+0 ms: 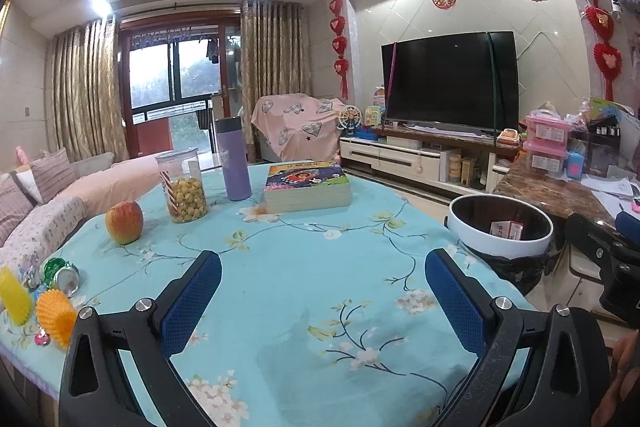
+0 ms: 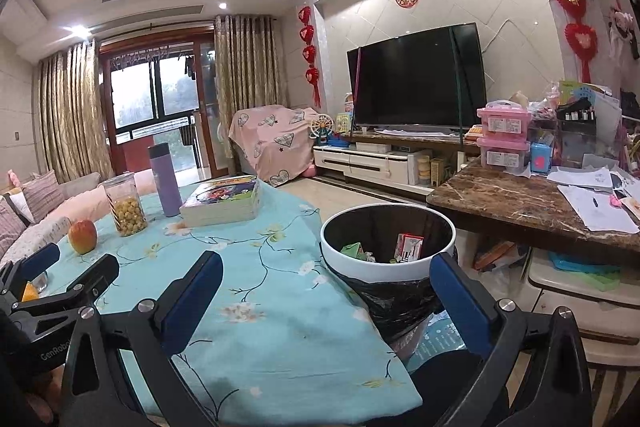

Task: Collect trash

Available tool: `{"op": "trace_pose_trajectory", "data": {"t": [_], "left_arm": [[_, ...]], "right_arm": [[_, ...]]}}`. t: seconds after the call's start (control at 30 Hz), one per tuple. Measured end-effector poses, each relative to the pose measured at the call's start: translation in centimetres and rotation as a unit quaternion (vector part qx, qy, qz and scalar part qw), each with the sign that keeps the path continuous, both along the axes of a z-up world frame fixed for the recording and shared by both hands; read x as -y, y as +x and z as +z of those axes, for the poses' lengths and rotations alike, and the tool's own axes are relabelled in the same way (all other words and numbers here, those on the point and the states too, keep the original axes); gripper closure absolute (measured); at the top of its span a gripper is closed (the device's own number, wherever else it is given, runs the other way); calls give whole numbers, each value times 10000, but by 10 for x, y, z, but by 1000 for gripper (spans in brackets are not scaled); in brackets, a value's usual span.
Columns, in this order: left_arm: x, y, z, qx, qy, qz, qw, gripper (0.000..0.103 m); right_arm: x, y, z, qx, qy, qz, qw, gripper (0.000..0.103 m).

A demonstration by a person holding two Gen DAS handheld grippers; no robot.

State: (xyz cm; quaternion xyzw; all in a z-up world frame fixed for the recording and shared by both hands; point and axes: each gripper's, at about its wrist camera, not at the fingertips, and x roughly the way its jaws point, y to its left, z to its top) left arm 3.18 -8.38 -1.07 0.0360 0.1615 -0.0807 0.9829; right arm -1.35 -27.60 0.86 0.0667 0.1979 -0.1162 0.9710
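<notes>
A white-rimmed trash bin (image 1: 500,241) (image 2: 388,269) lined with a black bag stands off the table's right edge; cartons and scraps lie inside it. On the table's left edge lies a crushed green can (image 1: 64,277) among yellow and orange foam wrappers (image 1: 54,315). My left gripper (image 1: 322,291) hovers open over the blue floral tablecloth (image 1: 300,267), nothing between its blue pads. My right gripper (image 2: 326,293) is open too, over the table's right corner, its right finger in front of the bin. The left gripper (image 2: 60,267) shows at the right wrist view's left edge.
On the table stand an apple (image 1: 124,222), a jar of yellow snacks (image 1: 184,187), a purple bottle (image 1: 234,159) and a stack of books (image 1: 306,189). A sofa (image 1: 44,211) lies left; a cluttered marble counter (image 2: 532,205) stands right of the bin; a TV (image 1: 450,83) is behind.
</notes>
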Motion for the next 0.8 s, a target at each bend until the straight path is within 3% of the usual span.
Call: {"op": "trace_pose_trajectory", "data": {"t": [0.8], "left_arm": [[-1,1,0,-1,10,-37,10000,0]], "right_arm": [[0,0,1,-1,-15,5,10000,0]]}}
